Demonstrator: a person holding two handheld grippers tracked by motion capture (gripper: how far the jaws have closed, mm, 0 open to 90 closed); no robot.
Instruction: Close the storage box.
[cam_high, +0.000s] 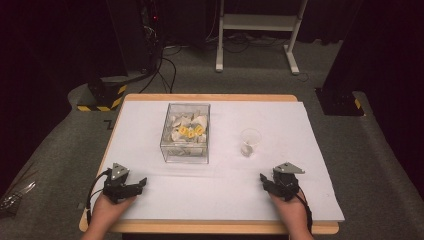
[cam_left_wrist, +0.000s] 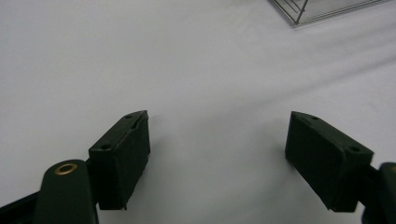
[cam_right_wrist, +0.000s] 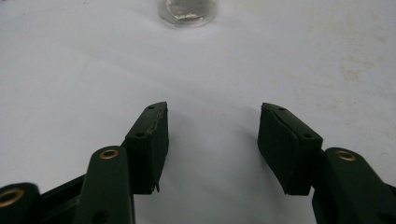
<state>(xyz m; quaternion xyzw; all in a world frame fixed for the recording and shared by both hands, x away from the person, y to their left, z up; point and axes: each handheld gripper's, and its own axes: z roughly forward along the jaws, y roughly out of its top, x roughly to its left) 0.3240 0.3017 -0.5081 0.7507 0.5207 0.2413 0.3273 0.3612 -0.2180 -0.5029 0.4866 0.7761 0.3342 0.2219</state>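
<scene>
A clear plastic box (cam_high: 186, 133) stands at the middle of the white table (cam_high: 220, 200), holding several pale packets and some yellow ones (cam_high: 191, 131). To its right stands a small clear cup (cam_high: 250, 142) with something pale at its bottom. My left gripper (cam_high: 134, 183) rests low over the table at the front left, open, with bare white surface between its jaws (cam_left_wrist: 217, 154). A corner of the box (cam_left_wrist: 322, 9) lies ahead of it. My right gripper (cam_high: 267, 181) sits at the front right, open and holding nothing (cam_right_wrist: 212, 140), with the cup's base (cam_right_wrist: 189, 11) straight ahead.
The table has a wooden rim (cam_high: 210, 97). Beyond it, on grey carpet, stand a white frame's legs (cam_high: 257, 37), dark equipment with cables (cam_high: 150, 45) and yellow-black striped bases (cam_high: 102, 97).
</scene>
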